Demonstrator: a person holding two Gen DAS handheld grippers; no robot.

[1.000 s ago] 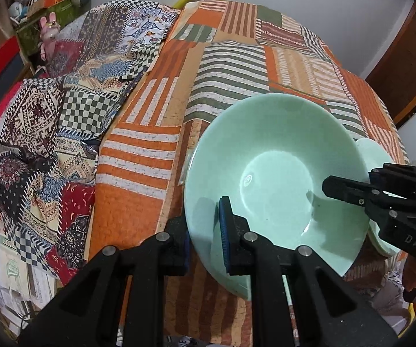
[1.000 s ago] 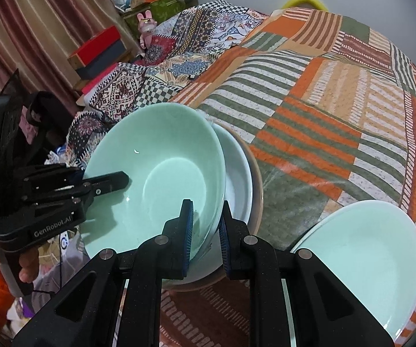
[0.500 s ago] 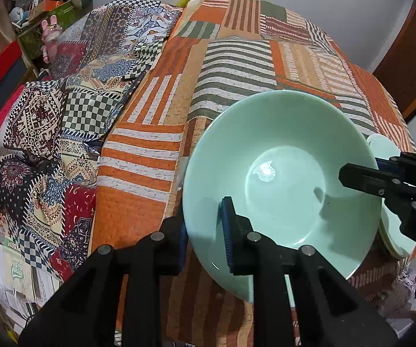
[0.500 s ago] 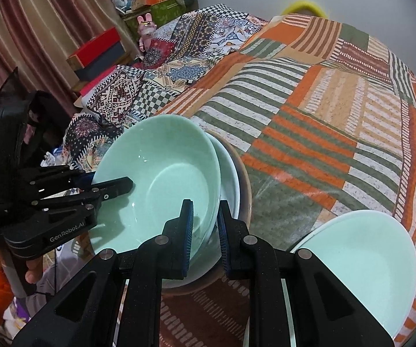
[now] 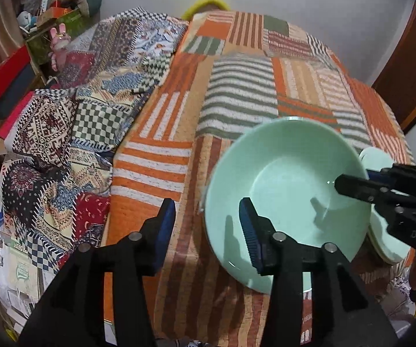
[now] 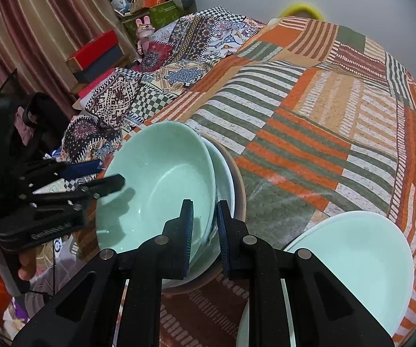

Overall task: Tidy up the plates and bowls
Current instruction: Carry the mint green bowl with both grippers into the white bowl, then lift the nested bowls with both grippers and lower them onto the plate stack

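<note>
A mint green bowl (image 5: pixel 286 193) (image 6: pixel 155 185) sits on top of a stack of a paler bowl (image 6: pixel 225 173) and a brown dish (image 6: pixel 238 179) on the quilted bed. My left gripper (image 5: pixel 208 217) is open, its jaws spread across the bowl's left rim without clamping it. My right gripper (image 6: pixel 205 225) is shut on the green bowl's right rim; it also shows in the left wrist view (image 5: pixel 352 185). A stack of mint plates (image 6: pixel 352 260) (image 5: pixel 381 202) lies to the right of the bowls.
An orange, green and white striped quilt (image 5: pixel 236 101) covers the bed. A patterned patchwork blanket (image 5: pixel 63 130) lies to the left. Boxes and toys (image 6: pixel 138 14) crowd the far left corner. A wooden door (image 5: pixel 410 72) stands at the right.
My left gripper has opened and let go of the green bowl's rim, moving left. The right gripper keeps its hold on the bowl, which now rests in the stack.
</note>
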